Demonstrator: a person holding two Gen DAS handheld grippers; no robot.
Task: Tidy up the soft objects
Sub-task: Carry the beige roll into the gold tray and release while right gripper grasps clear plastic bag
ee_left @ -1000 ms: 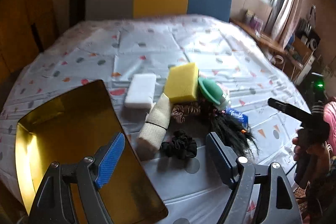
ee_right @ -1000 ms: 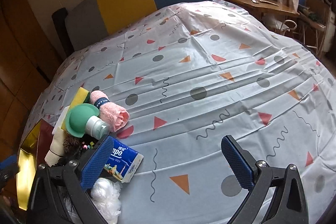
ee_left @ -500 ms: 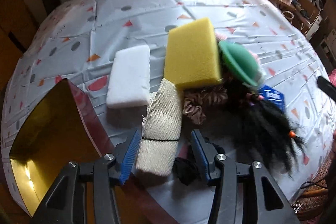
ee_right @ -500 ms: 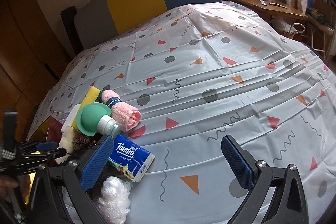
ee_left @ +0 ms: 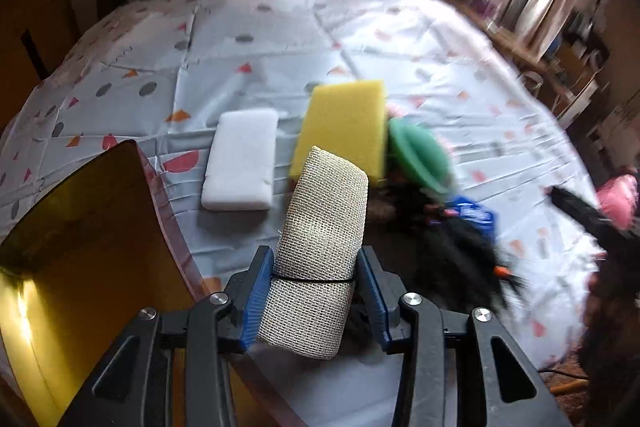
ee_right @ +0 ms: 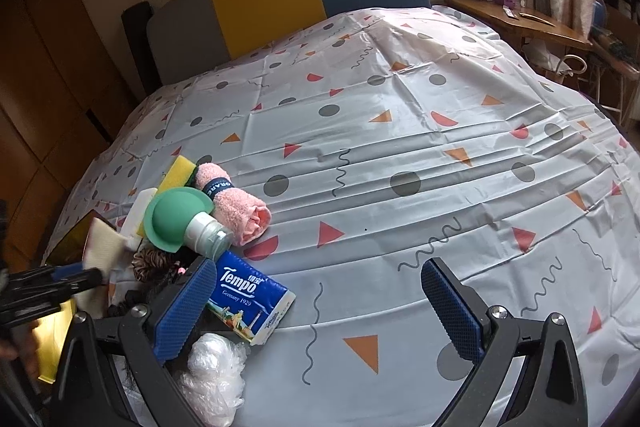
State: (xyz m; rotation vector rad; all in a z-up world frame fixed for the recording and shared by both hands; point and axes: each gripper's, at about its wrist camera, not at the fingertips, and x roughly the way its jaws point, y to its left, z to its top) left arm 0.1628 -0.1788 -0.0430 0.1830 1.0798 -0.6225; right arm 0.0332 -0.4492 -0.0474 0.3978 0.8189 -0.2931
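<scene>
My left gripper point(ee_left: 316, 291) has a beige mesh fabric roll point(ee_left: 320, 247) between its blue pads. Its jaws are closing and both pads press on the roll, which tilts up off the cloth. In the right wrist view the same roll point(ee_right: 102, 247) shows at the far left. Beyond it lie a white sponge point(ee_left: 242, 159), a yellow sponge point(ee_left: 340, 123) and black hair point(ee_left: 460, 255). My right gripper point(ee_right: 316, 311) stands open over bare tablecloth, with nothing between its fingers. A Tempo tissue pack point(ee_right: 248, 299) lies beside its left finger.
A gold tray point(ee_left: 80, 267) sits at the near left of the table. A green-capped bottle point(ee_right: 176, 219), a rolled pink towel point(ee_right: 236, 203), a brown scrunchie point(ee_right: 152, 263) and a crumpled clear plastic wad point(ee_right: 212, 375) crowd the left. The patterned tablecloth point(ee_right: 400, 147) stretches right.
My left gripper came down and forward over the beige roll and narrowed from wide open until its pads gripped it. The right gripper stayed open, barely shifting.
</scene>
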